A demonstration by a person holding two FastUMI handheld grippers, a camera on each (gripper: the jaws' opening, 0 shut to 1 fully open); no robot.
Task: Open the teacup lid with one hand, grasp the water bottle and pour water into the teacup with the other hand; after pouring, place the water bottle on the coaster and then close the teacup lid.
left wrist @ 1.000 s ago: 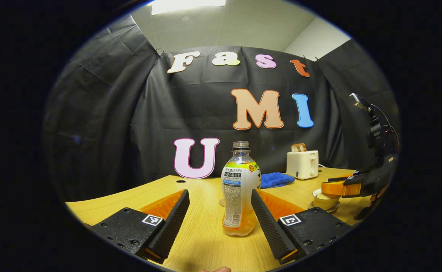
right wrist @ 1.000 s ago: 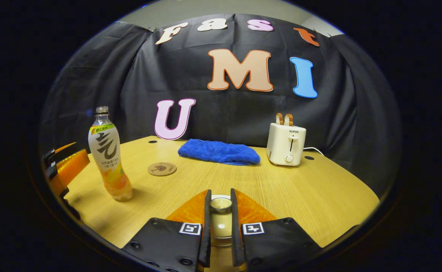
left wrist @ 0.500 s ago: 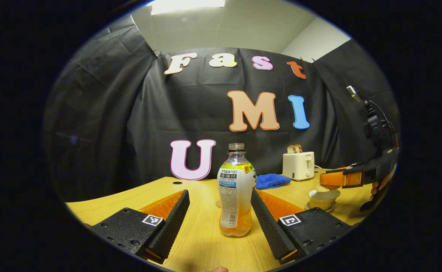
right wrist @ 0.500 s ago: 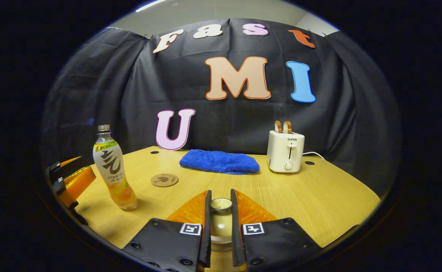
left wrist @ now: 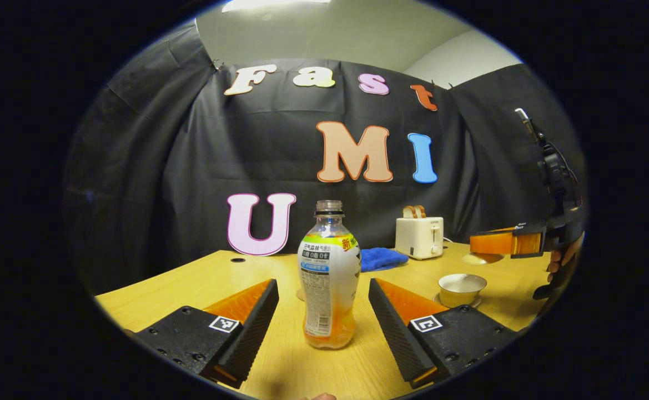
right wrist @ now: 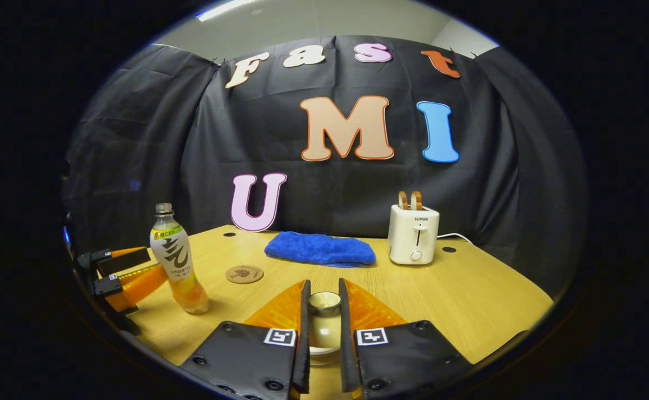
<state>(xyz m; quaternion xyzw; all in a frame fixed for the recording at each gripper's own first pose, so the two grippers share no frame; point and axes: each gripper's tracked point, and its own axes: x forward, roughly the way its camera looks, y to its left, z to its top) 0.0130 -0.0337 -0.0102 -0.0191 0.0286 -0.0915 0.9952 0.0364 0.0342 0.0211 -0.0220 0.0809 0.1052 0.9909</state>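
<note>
I'm keeping my left gripper [left wrist: 321, 328] spread around the upright bottle [left wrist: 328, 278] at 12 o'clock; my right gripper [right wrist: 322, 333] is pinching the lid [right wrist: 324, 303]

Toaster [right wrist: 413, 236] front reads "SUPOR"; bottle [right wrist: 179, 266] label illegible.
</note>
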